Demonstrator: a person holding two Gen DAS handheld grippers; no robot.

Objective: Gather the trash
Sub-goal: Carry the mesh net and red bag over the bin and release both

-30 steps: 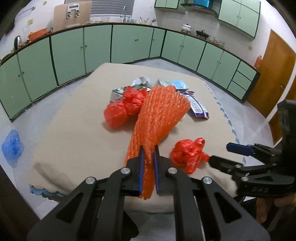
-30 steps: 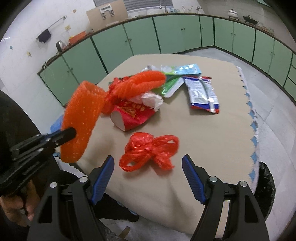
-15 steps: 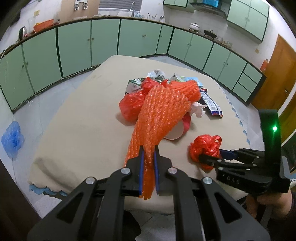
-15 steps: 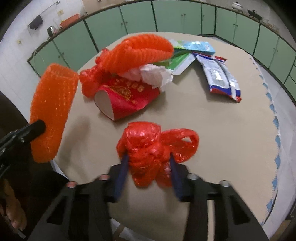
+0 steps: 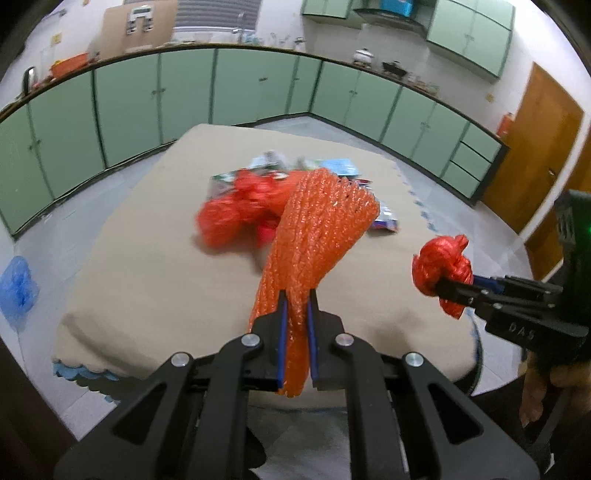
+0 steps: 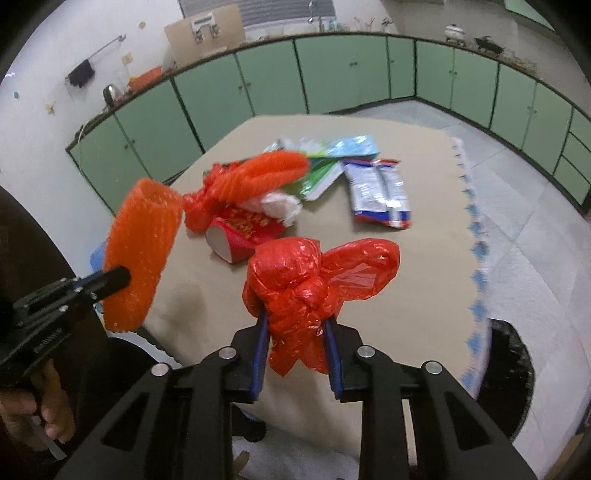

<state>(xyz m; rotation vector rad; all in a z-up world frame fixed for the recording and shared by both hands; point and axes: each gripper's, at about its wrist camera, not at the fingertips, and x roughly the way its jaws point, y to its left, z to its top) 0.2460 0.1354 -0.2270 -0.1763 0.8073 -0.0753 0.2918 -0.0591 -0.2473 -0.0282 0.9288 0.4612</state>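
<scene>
place: kitchen | evidence: green cabinets (image 5: 184,92), faucet (image 6: 312,11), range hood (image 5: 395,11)

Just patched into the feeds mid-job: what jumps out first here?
Both grippers are loaded: the left gripper is shut on an orange foam net held above the table, and the right gripper pinches a knotted red plastic bag. Behind them a pile of wrappers and a red paper cup remains on the table.

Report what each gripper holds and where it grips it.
Left gripper: orange foam net sleeve, pinched near its lower end. Right gripper: knotted red plastic bag, clamped around its bunched lower part.
</scene>
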